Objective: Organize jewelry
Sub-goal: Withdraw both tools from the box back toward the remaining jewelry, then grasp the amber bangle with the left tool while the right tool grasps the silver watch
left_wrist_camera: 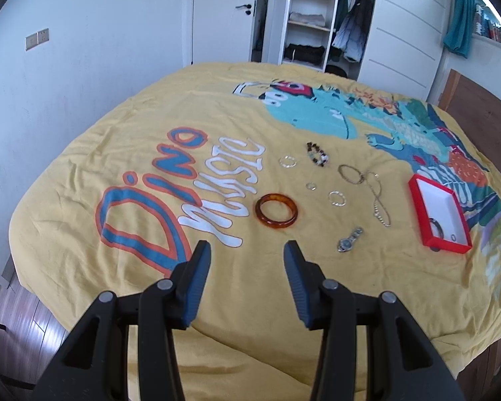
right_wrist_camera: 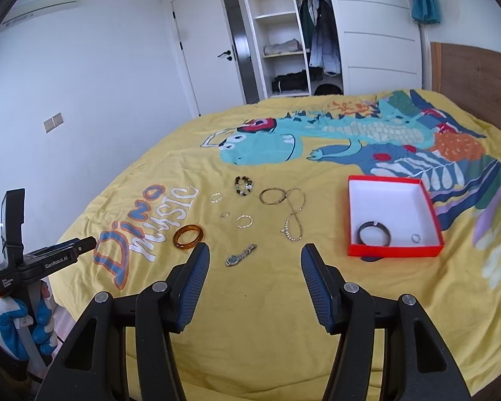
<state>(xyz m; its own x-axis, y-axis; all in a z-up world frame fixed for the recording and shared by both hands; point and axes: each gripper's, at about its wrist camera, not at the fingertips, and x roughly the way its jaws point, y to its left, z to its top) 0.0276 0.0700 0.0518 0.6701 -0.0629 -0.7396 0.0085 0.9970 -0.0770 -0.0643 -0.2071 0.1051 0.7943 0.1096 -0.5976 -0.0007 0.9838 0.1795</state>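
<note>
Jewelry lies spread on a yellow bedspread (left_wrist_camera: 123, 173). An amber bangle (left_wrist_camera: 277, 213) (right_wrist_camera: 188, 236) rests just beyond my left gripper (left_wrist_camera: 247, 252), which is open and empty. A wristwatch (left_wrist_camera: 350, 239) (right_wrist_camera: 240, 255), a chain necklace (left_wrist_camera: 379, 200) (right_wrist_camera: 294, 215), a beaded bracelet (left_wrist_camera: 317, 154) (right_wrist_camera: 243, 185) and several thin rings and bangles lie around them. A red box (left_wrist_camera: 427, 234) (right_wrist_camera: 394, 251) with a white inside holds a dark bangle (right_wrist_camera: 374, 233) and a small ring (right_wrist_camera: 416, 238). My right gripper (right_wrist_camera: 254, 255) is open and empty, with the wristwatch just ahead.
The left gripper's body and a gloved hand (right_wrist_camera: 6, 320) show at the left of the right wrist view, off the bed's edge. A wooden headboard (right_wrist_camera: 477, 77) bounds the bed on the right. An open wardrobe (right_wrist_camera: 290, 33) and a door stand behind.
</note>
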